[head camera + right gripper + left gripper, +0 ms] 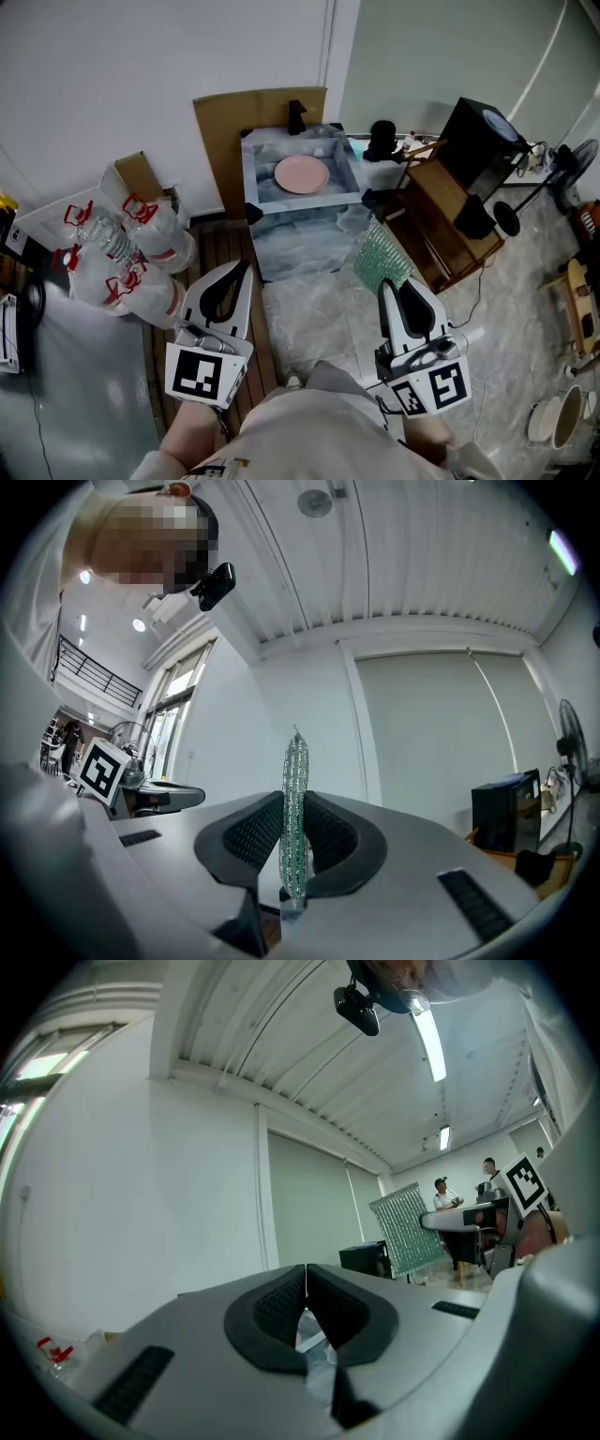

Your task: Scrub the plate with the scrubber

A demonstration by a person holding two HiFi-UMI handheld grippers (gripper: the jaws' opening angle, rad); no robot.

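Observation:
A pink plate [302, 174] lies in the marble-look sink [255, 169] by the far wall. My right gripper [388, 285] is held near my body, well short of the sink, and is shut on a green mesh scrubber [380, 257] that sticks out past its tips. In the right gripper view the scrubber [294, 817] stands edge-on between the pads, pointing up at the ceiling. My left gripper [246, 266] is at the left, tilted up, shut with nothing between its jaws. The scrubber [408, 1229] also shows in the left gripper view.
Several clear water jugs with red handles [127, 246] lie on the floor at the left. A cardboard sheet [253, 108] leans behind the sink. A wooden stand [441, 220] with a black box [480, 141] is at the right. People stand far off [445, 1194].

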